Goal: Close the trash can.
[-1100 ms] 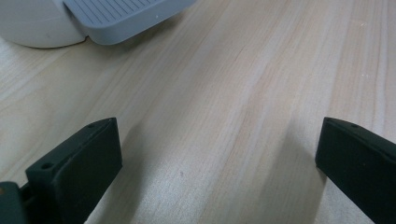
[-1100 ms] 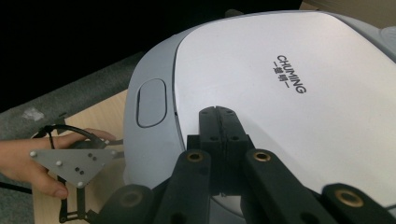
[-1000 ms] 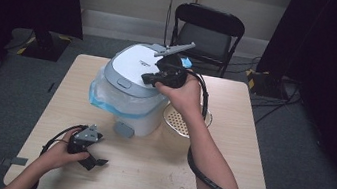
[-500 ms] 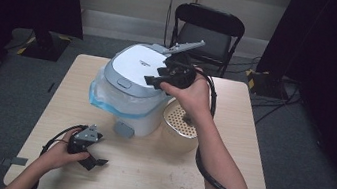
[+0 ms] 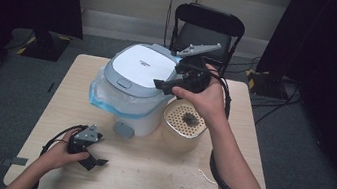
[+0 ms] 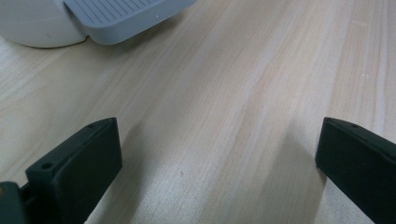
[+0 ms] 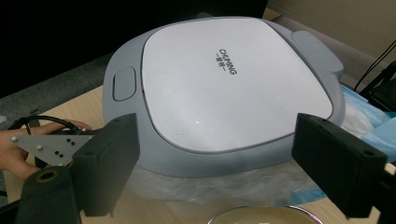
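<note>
The pedal bin stands upright toward the far-left part of the table, its closed grey-and-white lid facing up and its foot pedal pointing at the near edge. The right gripper hangs just off the lid's right side with nothing between its jaws, which have just been opening and now stand wide. The left gripper rests near the near-left corner, jaws wide and empty over bare wood.
</note>
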Motion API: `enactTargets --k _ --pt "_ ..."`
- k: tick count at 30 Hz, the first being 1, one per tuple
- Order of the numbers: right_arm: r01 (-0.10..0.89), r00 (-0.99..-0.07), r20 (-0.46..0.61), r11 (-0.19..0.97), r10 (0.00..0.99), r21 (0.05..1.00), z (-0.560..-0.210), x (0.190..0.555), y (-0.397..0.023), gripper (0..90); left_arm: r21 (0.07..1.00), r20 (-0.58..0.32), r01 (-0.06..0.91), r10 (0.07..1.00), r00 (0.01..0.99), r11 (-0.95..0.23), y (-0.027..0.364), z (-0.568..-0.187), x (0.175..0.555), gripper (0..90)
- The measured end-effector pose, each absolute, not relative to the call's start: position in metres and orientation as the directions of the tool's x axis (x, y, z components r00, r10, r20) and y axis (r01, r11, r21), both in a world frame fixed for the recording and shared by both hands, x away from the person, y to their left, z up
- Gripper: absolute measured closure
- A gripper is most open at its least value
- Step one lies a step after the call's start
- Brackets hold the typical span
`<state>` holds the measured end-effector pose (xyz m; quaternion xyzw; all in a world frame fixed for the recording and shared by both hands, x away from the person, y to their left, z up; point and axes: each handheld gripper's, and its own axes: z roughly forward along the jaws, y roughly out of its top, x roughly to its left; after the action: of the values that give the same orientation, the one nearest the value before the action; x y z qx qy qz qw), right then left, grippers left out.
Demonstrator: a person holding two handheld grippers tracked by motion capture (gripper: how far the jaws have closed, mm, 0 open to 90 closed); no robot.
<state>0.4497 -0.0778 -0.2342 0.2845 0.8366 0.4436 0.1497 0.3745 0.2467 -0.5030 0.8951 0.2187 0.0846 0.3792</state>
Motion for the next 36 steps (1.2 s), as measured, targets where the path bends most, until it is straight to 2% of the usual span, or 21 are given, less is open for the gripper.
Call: enactTargets --k 20,36 --pt "0.369 -0.773 0.037 0.401 0.634 0.839 -0.257 0.425 -0.135 14.4 0.717 -0.011 0.331 0.465 0.885 -0.613 0.247 -0.503 0.373 0.0" --pt "0.404 -0.753 0.060 0.388 0.656 0.829 -0.284 0.418 -0.161 14.4 0.719 -0.010 0.331 0.467 0.884 -0.611 0.247 -0.503 0.373 0.0"
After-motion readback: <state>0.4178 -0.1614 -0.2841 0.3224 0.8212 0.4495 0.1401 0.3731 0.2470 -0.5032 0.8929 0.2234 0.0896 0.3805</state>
